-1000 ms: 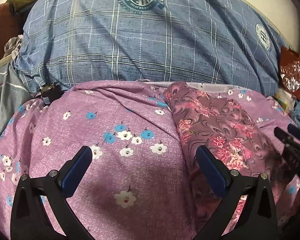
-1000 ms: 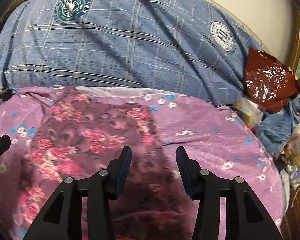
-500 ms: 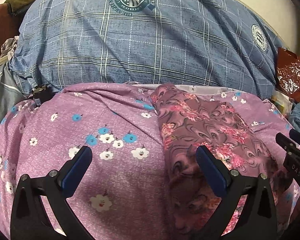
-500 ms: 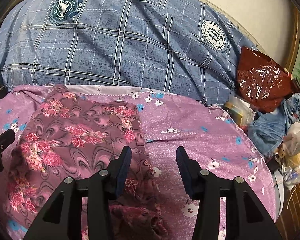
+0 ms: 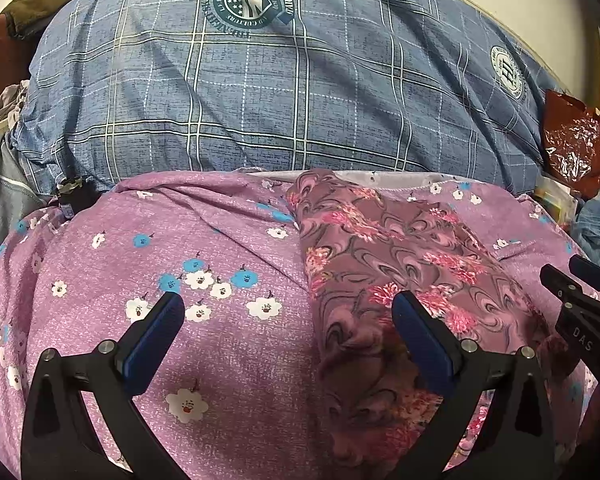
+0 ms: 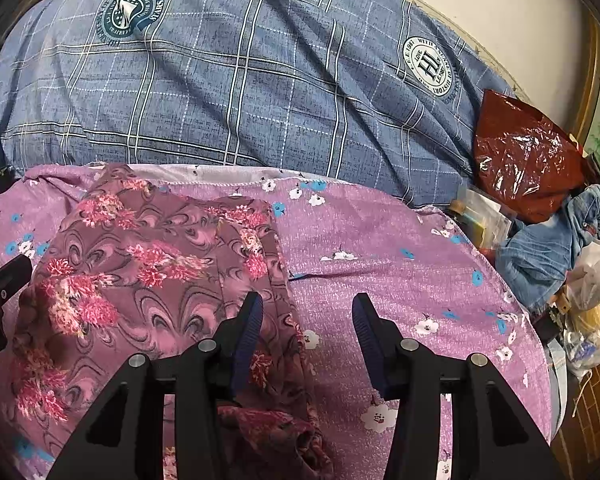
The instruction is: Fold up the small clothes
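Plainly, garment: a maroon floral cloth (image 6: 140, 276) lies spread on the purple flowered bedsheet (image 5: 204, 264), its near end bunched.
Left gripper (image 5: 288, 320): jaws wide apart, holding nothing, one finger over the sheet, the other over the cloth's left part.
Right gripper (image 6: 306, 320): jaws moderately apart, empty, straddling the cloth's right edge.
Behind: a blue plaid quilt (image 6: 236, 80) along the sheet's far edge.
Right side: red plastic bag (image 6: 524, 160), denim piece (image 6: 552, 240).
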A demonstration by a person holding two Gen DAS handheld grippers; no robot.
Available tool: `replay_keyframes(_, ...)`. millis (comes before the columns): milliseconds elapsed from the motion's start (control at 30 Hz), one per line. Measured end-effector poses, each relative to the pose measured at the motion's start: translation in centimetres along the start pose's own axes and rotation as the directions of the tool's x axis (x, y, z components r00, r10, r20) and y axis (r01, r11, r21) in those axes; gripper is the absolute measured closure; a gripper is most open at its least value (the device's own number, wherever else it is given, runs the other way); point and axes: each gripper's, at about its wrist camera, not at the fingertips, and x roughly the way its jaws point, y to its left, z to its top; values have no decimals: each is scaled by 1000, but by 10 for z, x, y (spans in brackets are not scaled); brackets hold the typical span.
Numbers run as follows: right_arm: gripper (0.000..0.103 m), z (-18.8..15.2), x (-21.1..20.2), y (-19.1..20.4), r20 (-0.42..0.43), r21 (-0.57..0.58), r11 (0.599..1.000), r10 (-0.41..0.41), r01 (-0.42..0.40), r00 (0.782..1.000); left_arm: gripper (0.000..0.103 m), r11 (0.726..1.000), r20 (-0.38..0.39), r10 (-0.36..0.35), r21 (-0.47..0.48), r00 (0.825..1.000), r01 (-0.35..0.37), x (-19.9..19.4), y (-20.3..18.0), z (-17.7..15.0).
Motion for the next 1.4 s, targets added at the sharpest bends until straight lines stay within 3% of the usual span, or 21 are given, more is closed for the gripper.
replay_keyframes(700, 55, -3, 6, -1, -21, -3, 1000, -6, 6, 1000, 0, 997, -11, -70, 31, 998, 70, -1, -12, -2)
replay_keyframes(1400, 55, -4, 15, -5, -48, 1, 1000, -21, 21, 999, 0, 997, -23, -68, 23, 997, 69, 3, -13, -2)
